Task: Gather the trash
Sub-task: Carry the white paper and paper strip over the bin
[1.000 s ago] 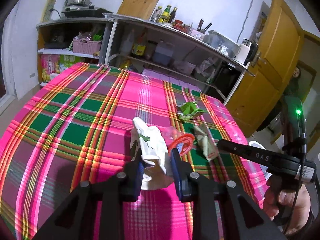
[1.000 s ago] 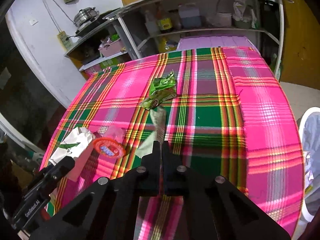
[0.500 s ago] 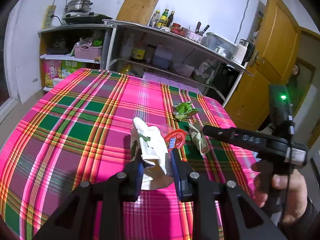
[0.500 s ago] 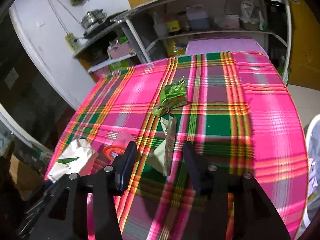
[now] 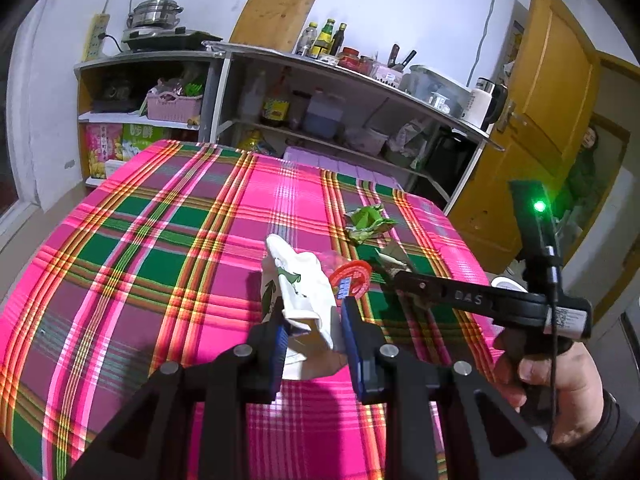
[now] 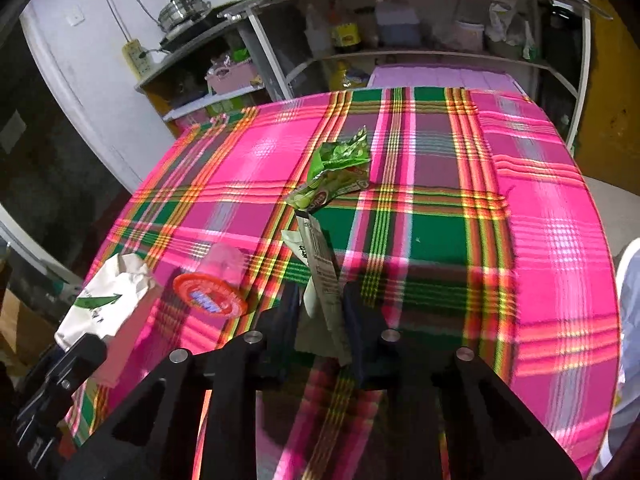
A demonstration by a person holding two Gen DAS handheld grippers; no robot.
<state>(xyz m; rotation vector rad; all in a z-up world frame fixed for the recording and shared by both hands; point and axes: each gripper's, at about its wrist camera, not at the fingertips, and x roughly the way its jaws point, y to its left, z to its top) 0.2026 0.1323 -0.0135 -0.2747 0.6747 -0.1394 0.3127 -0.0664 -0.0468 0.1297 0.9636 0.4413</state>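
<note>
My left gripper [image 5: 314, 328] is shut on a crumpled white paper wrapper with green print [image 5: 298, 284], held just above the plaid tablecloth. A red-rimmed clear plastic lid [image 5: 354, 276] lies right behind it. The jaws of my right gripper [image 6: 322, 308] are closing on a long pale snack wrapper [image 6: 320, 264], which stands folded on edge between the pads and touches both. A crumpled green wrapper [image 6: 340, 168] lies farther back on the cloth. The white wrapper [image 6: 104, 296] and the red lid [image 6: 210, 296] show at the left of the right wrist view.
The table has a pink and green plaid cloth [image 5: 160, 240]. Metal shelves [image 5: 320, 120] crowded with bottles and containers stand behind it. An open yellow door [image 5: 540, 120] is at the right, with a person [image 5: 588, 160] in the doorway. A hand [image 5: 560, 380] holds the right gripper.
The right gripper went from shut to wide open over the pale wrapper, then narrowed onto it, folding it upright. The left gripper kept its hold on the white wrapper.
</note>
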